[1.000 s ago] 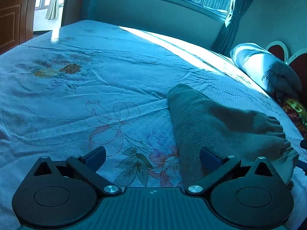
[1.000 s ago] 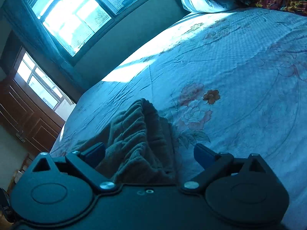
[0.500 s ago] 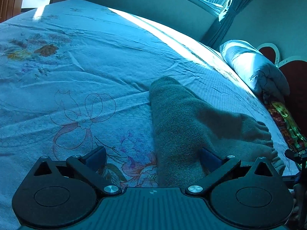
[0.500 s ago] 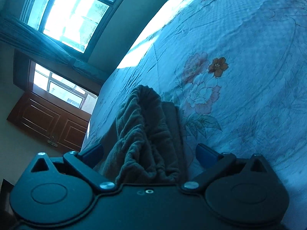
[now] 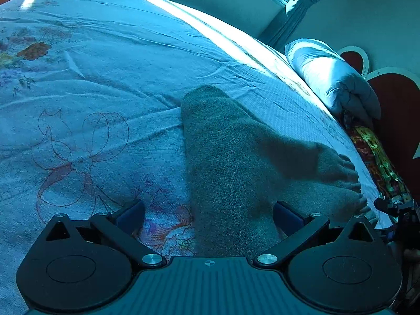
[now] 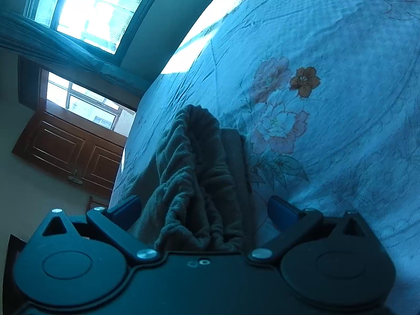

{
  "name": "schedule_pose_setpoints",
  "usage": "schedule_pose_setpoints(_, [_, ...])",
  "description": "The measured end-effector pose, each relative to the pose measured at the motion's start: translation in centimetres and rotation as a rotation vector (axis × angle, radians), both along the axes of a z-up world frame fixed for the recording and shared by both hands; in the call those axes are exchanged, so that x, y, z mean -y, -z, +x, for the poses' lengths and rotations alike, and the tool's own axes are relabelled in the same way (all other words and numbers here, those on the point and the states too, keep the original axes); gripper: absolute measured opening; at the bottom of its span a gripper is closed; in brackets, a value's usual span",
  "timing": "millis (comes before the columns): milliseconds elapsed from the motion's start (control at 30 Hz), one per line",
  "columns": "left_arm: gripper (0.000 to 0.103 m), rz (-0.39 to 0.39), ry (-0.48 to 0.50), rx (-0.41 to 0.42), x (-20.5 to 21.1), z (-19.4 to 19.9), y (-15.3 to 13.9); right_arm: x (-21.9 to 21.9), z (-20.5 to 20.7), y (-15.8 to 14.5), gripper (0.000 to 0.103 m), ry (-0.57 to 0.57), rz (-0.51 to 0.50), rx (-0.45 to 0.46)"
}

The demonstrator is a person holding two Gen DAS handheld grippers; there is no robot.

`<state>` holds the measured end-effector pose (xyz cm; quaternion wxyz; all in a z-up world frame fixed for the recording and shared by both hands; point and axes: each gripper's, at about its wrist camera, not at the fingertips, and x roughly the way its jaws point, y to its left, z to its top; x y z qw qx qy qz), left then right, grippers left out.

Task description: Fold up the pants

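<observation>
Grey-brown fleece pants (image 5: 236,162) lie folded lengthwise on a blue floral bedsheet (image 5: 105,65), the leg end far away and the gathered waistband to the right. My left gripper (image 5: 208,214) is open, its jaws straddling the near part of the pants just above the cloth. In the right wrist view the ruffled elastic waistband (image 6: 194,173) rises between the jaws of my right gripper (image 6: 203,208), which is open. The right gripper's tip (image 5: 391,204) shows at the right edge of the left wrist view.
A rolled blue pillow (image 5: 333,78) and a colourful cloth (image 5: 378,157) lie at the bed's head by a red headboard (image 5: 393,105). A window (image 6: 94,10) and a wooden cabinet (image 6: 71,152) stand beyond the bed.
Both grippers have moved closer over the pants. The right wrist view has tilted and the waistband fills more of the gap between its jaws. Both stay open.
</observation>
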<state>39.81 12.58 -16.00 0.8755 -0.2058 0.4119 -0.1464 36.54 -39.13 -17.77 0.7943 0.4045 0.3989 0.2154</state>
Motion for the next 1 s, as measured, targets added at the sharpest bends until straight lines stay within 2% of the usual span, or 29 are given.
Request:
schedule_pose_setpoints(67, [0.103,-0.057,0.021,-0.019,-0.3,0.4,0.2,0.2,0.2,0.3,0.098,-0.053,0.066,-0.01])
schedule_pose_setpoints(200, [0.1,-0.203,0.065,-0.054,0.0,1.2,1.3,-0.3,1.0,0.6,0.098,-0.094,0.104,-0.03])
schedule_pose_setpoints(300, [0.088,-0.272,0.062,-0.073,0.2,1.8,2.0,-0.5,1.5,1.0,0.098,-0.107,0.14,-0.032])
schedule_pose_setpoints(367, [0.077,-0.338,0.046,-0.092,-0.1,2.2,2.7,-0.4,1.8,1.3,0.097,-0.108,0.194,-0.035])
schedule_pose_setpoints(400, [0.073,-0.35,0.044,-0.098,-0.3,2.2,2.9,-0.3,1.9,1.3,0.094,-0.104,0.215,-0.034])
schedule_pose_setpoints(433, [0.065,-0.358,0.037,-0.104,-0.4,2.2,3.2,-0.4,2.0,1.4,0.088,-0.106,0.226,-0.032])
schedule_pose_setpoints(500, [0.055,-0.373,0.028,-0.11,-0.6,2.0,3.6,-1.2,2.3,1.5,0.068,-0.126,0.143,-0.047])
schedule_pose_setpoints(533, [0.049,-0.382,0.026,-0.111,-0.6,2.0,3.8,-1.5,2.3,1.8,0.044,-0.122,0.096,-0.067])
schedule_pose_setpoints(567, [0.045,-0.385,0.026,-0.11,-0.6,1.9,3.9,-1.4,2.2,1.8,0.04,-0.115,0.094,-0.067])
schedule_pose_setpoints(633, [0.041,-0.385,0.028,-0.094,-0.5,1.7,4.0,-1.3,1.8,1.2,0.035,-0.116,0.088,-0.034])
schedule_pose_setpoints(733, [0.027,-0.429,0.024,-0.054,-0.9,1.5,3.6,-1.6,1.6,-0.9,0.033,-0.139,0.085,0.038])
schedule_pose_setpoints(800, [0.026,-0.465,0.034,-0.014,-1.3,1.8,2.5,-2.0,2.2,-2.5,0.033,-0.166,0.086,0.078])
schedule_pose_setpoints(867, [0.026,-0.467,0.045,0.027,-1.8,2.6,1.1,-2.8,3.8,-4.3,0.033,-0.202,0.08,0.119])
schedule_pose_setpoints(1000, [0.026,-0.459,0.027,0.097,-4.7,6.6,-1.8,-5.0,9.8,-6.4,0.033,-0.237,0.104,0.169])
